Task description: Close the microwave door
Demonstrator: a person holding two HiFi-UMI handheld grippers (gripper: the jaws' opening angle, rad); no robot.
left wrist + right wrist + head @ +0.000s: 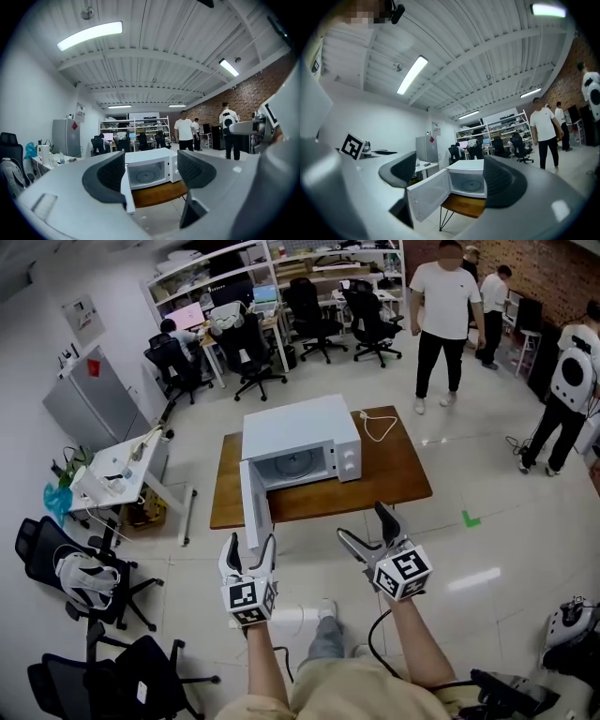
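A white microwave [302, 441] stands on a brown table [394, 470], its door [253, 510] swung wide toward me past the table's front edge. The cavity with its glass turntable [146, 176] shows in both gripper views. My left gripper [247, 553] is open and empty, just short of the door's free edge. My right gripper [366, 527] is open and empty too, in front of the table's near edge, right of the door. In the left gripper view the door [126, 190] appears edge-on; in the right gripper view the door's [426, 196] inner face shows.
Several people stand at the back right [443, 315], others sit at desks [178, 343]. Office chairs [80, 577] are at my left. A white side table [117, 470] and a grey fridge [94, 399] stand left of the microwave table. A cord [380, 427] lies on the table.
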